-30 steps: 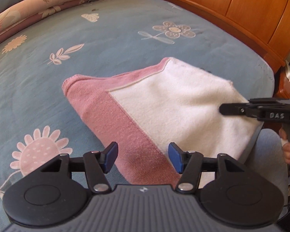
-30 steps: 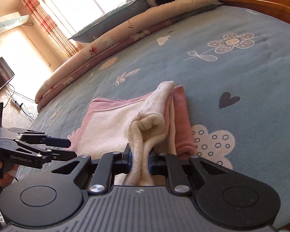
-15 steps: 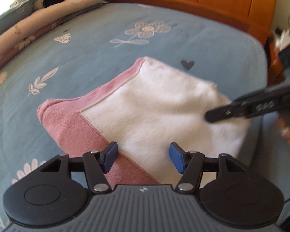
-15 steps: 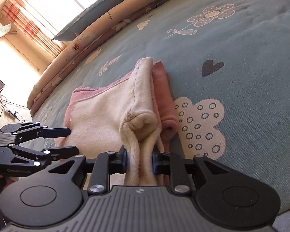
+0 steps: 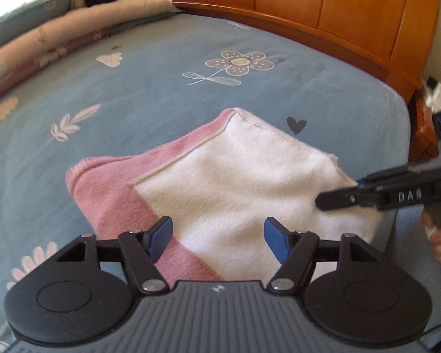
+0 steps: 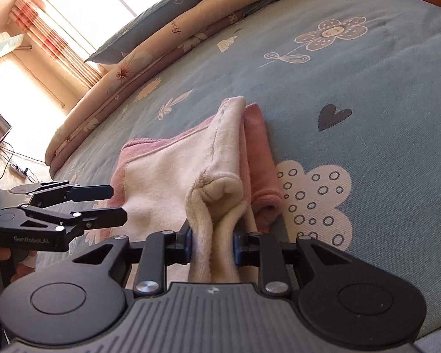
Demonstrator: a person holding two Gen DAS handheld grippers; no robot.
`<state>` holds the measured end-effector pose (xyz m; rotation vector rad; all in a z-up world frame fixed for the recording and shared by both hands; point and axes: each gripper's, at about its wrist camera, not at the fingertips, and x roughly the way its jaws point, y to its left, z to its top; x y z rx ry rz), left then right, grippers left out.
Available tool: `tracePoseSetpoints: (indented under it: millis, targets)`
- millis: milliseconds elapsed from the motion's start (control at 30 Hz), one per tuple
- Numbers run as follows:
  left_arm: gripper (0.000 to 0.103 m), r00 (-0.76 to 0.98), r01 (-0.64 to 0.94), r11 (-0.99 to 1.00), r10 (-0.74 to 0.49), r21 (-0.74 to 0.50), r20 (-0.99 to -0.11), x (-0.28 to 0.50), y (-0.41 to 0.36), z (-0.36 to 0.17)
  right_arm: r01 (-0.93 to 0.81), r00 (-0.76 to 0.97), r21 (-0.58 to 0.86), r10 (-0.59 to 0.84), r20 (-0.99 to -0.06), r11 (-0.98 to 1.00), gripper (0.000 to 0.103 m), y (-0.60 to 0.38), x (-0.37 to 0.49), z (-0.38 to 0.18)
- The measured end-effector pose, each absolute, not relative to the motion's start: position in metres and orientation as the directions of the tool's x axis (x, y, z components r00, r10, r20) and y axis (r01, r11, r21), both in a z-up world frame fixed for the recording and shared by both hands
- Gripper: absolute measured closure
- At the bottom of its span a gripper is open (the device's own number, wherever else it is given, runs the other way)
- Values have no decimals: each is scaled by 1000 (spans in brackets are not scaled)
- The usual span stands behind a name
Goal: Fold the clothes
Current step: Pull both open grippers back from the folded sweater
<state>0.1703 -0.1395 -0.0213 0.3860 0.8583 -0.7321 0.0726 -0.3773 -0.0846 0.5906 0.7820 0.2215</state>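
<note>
Near the bed's [image 5: 167,94] foot edge, a pink-and-cream garment [image 5: 244,182] lies folded flat, apparently one fold from done. The right gripper [image 6: 211,239] pinches its cream corner; the left gripper [image 5: 217,235] hovers, jaws spread wide.

Your pink-and-white fleece garment [image 5: 238,182], folded flat on the bed [image 5: 161,94], white side up, near corner bunched and lifted

The folded cloth [image 5: 244,182] is fluffy white fleece edged in matt pink terry, lying on the bed [image 5: 161,94] with its flat-woven blue printed cotton sheet, against a glossy varnished wooden headboard [image 5: 323,3], while both tongs, left [image 5: 217,236] and right [image 6: 211,239], are matt black plastic with shiny metal rivets.
</note>
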Motion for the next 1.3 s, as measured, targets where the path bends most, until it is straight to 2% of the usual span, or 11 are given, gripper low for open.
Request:
tracePoseSetpoints:
  millis: [300,433,500,600,633,733,833,967,1100,1233,1300]
  targets:
    - [35,469,655,756,-402,4,-786,208,-133,-29,94,731,574,335,-594,814,68,-386,60,-79]
    - [35,454,660,751,-406,-7,-793,224,-136,-36,114,782,462,207,-588,880,48,-384,51,-52]
    - [34,445,664,748,-393,2,-805,228,-139,-44,94,817,414,168,-551,905,48,-382,51,-40]
    - [32,446,683,730,-407,10,-797,230,-141,-51,-9,836,406,230,-498,914,59,-372,63,-33]
    - [31,442,685,728,-413,3,-797,233,-141,-52,-57,820,400,272,-504,915,68,-365,73,-36]
    - [28,412,691,722,-436,-37,-800,243,-140,-55,-93,760,337,286,-584,937,76,-346,98,-58]
    - [28,377,704,706,-463,-77,-802,252,-136,-60,-55,719,308,252,-648,950,96,-349,111,-88]
    - [27,360,706,696,-508,-126,-783,263,-135,-69,-46,728,369,284,-624,928,96,-356,107,-93]
    - [26,369,673,725,-498,-143,-785,268,-142,-66,-48,733,307,242,-636,951,94,-342,104,-88]
    - [33,400,661,739,-495,-131,-771,252,-134,-44,-60,752,327,258,-607,943,79,-341,92,-72]
    - [31,398,668,726,-534,-163,-746,238,-120,-28,-75,766,318,259,-588,945,77,-339,84,-63]
